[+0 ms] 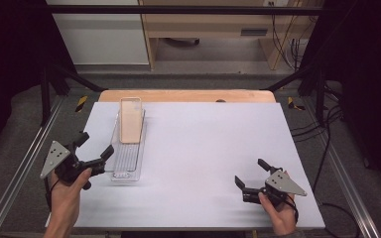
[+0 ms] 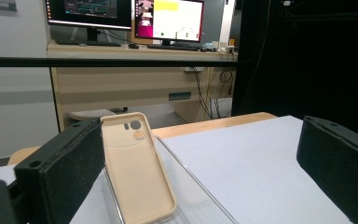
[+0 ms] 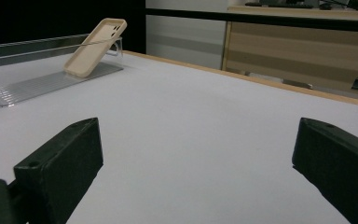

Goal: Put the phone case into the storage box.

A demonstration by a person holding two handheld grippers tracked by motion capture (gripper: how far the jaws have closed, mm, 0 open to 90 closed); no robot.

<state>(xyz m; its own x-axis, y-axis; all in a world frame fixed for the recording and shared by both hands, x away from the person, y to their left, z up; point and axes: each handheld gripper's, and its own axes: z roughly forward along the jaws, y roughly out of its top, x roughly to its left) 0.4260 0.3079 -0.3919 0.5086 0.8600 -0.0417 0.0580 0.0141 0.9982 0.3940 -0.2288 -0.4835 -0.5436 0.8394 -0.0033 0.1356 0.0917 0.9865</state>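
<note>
The table (image 1: 203,148) is covered by a pale sheet, and a long clear tray (image 1: 127,151) lies on its left part. A beige phone case (image 1: 130,120) sits in the far end of the tray, tilted, its top leaning on the far wall. The left gripper (image 1: 95,148) hovers just beside the tray's near end with its jaws wide apart and nothing between them. The step in hand looks like reaching for the case. To do it well, the gripper should come in along the tray, over the near wall, and close on the case's long edges rather than its thin, soft back.

The right gripper (image 1: 250,173) rests low at the table's right, well apart from the tray, jaws also spread and empty. The tray's clear side walls are the main obstacle; they could catch a jaw or let the tray slide.
</note>
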